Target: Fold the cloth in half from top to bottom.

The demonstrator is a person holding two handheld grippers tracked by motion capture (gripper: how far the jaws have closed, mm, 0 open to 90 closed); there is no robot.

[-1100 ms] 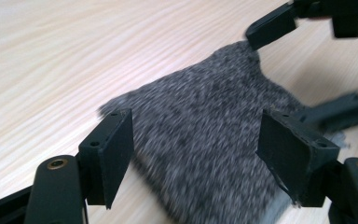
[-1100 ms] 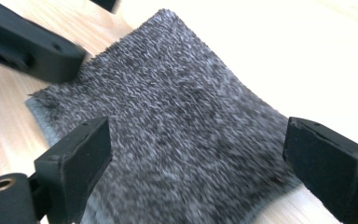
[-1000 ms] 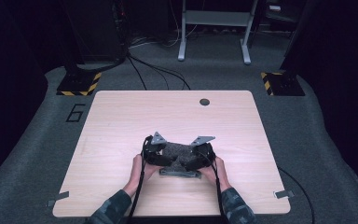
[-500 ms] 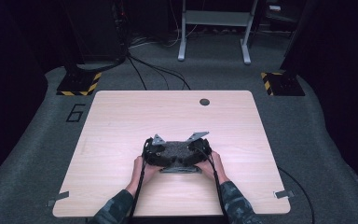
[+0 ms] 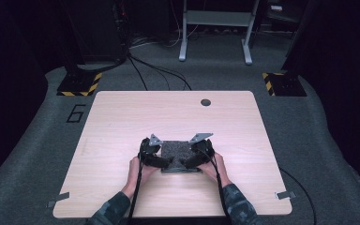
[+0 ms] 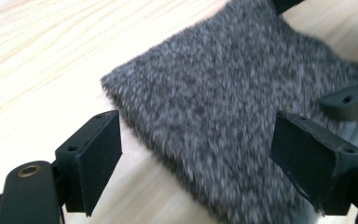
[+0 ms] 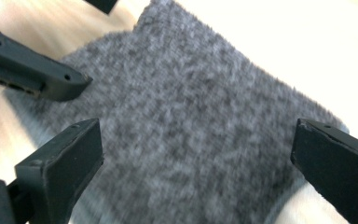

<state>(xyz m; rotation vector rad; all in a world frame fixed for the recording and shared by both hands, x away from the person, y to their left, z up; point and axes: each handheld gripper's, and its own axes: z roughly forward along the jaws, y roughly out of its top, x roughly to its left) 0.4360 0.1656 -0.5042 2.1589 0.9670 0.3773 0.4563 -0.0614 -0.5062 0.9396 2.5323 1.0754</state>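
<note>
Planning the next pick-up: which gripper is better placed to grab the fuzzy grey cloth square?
Slightly the left. The left gripper has jaws that have just been opening and straddle the near edge of the fuzzy grey cloth square. The right gripper, also open, hovers over its middle, with no edge between its jaws.

Grey fuzzy cloth (image 6: 223,121) blurred, near edge cut off, small dark disc (image 5: 206,102) too small to identify

Speckled grey fuzzy cloth (image 5: 180,152) on pale woodgrain table (image 5: 122,117); camouflage-looking sleeves (image 5: 115,211)
</note>
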